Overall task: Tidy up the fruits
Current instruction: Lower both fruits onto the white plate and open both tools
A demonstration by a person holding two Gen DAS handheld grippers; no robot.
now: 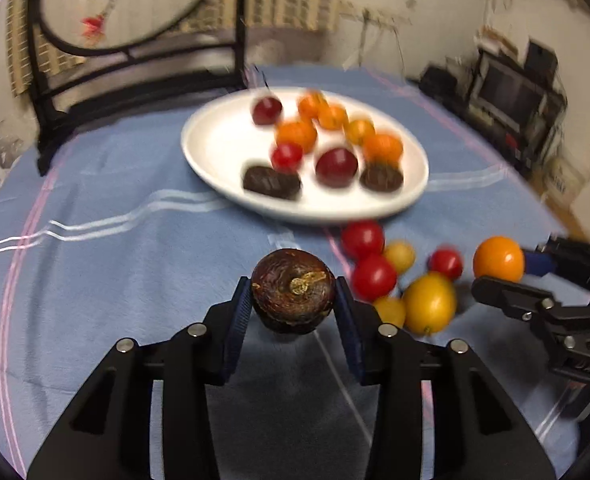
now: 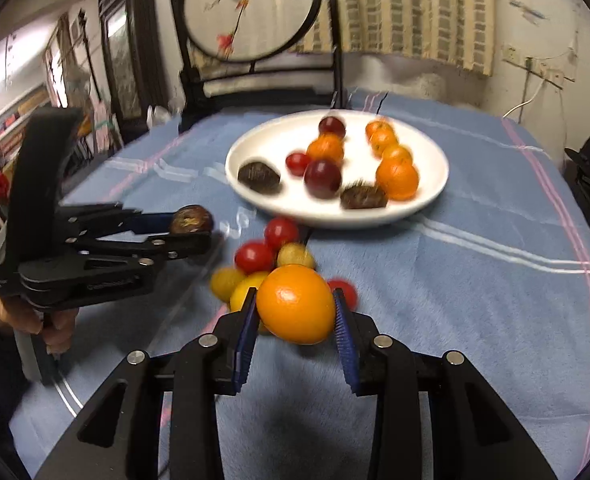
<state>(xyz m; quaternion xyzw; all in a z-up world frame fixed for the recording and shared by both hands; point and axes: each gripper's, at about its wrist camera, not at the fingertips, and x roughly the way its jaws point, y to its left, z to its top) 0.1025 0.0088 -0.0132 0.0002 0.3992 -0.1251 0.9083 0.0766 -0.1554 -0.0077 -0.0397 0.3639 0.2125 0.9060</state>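
Nearest the left wrist camera, the left gripper (image 1: 293, 304) pinched a dark brown, wrinkled round fruit (image 1: 293, 291) between its blue pads, jaws spread only as wide as that fruit, which was raised above the blue cloth (image 1: 115, 280) on the near side of the white plate (image 1: 215, 148). Likewise the right gripper (image 2: 295, 320) clamped an orange (image 2: 296, 303) between its pads, also near of the plate.

Near of the plate's rim lay a loose cluster of small fruit on the cloth: red tomatoes (image 1: 362, 239) and yellow ones (image 1: 429, 303). On the plate sat orange, dark red and brown fruit, all smeared by motion blur, so their kinds were hard to tell.

From the right wrist view the orange hid part of the cluster, and the left gripper showed side-on to the left of the plate, with the person's hand (image 2: 51, 320) on its grip. The left wrist view showed the cluster unobstructed and the right gripper cut off at the right edge.
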